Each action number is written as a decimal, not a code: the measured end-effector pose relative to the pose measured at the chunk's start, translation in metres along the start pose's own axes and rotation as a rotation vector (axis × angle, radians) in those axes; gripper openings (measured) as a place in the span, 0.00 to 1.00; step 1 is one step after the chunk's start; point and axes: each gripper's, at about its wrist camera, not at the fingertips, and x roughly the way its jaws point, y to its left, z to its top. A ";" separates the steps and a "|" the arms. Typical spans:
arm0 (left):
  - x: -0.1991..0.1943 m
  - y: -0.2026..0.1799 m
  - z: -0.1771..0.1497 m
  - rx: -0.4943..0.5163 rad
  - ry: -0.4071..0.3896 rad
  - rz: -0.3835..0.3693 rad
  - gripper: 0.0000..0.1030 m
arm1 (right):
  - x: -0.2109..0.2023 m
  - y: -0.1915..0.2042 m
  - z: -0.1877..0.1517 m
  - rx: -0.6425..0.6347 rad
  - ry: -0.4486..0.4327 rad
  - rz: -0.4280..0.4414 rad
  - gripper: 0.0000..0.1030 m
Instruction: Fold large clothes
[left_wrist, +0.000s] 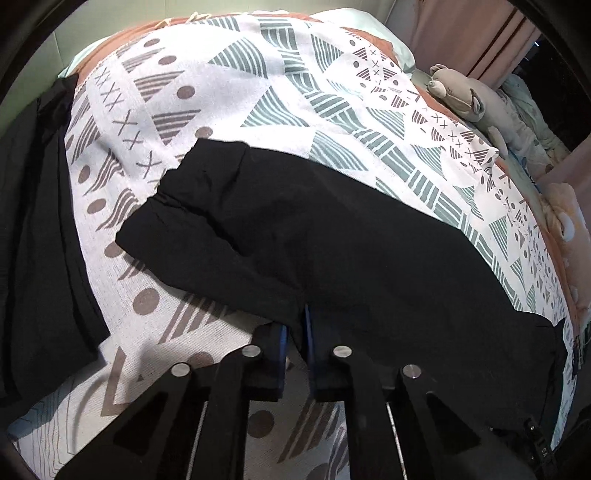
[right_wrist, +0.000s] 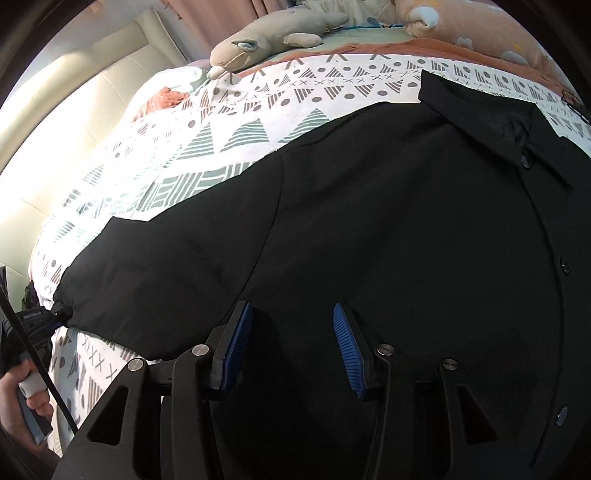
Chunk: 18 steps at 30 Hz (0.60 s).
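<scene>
Left gripper (left_wrist: 295, 332) pinched shut on the lower edge of the black shirt (left_wrist: 332, 236), right gripper (right_wrist: 291, 343) half open over the shirt's front with nothing between its blue pads (right_wrist: 349, 354); shirt spread on the patterned bedspread (left_wrist: 229, 92), collar (right_wrist: 491, 110) away, sleeve (right_wrist: 155, 266) out to the side. Could slip from so thin a pinch, or drag and bunch with only one side held. Nearby: plush toys (right_wrist: 266, 40) by the far edge, another dark cloth (left_wrist: 40, 221) well aside, neither blocking the fold.
</scene>
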 end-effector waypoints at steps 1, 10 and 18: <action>-0.008 -0.004 0.001 0.013 -0.021 -0.003 0.05 | -0.002 -0.002 0.002 0.011 -0.002 0.026 0.43; -0.110 -0.067 0.020 0.169 -0.207 -0.113 0.04 | -0.048 -0.018 0.008 0.063 -0.064 0.107 0.78; -0.193 -0.145 0.001 0.309 -0.292 -0.238 0.04 | -0.122 -0.047 -0.005 0.131 -0.169 0.140 0.78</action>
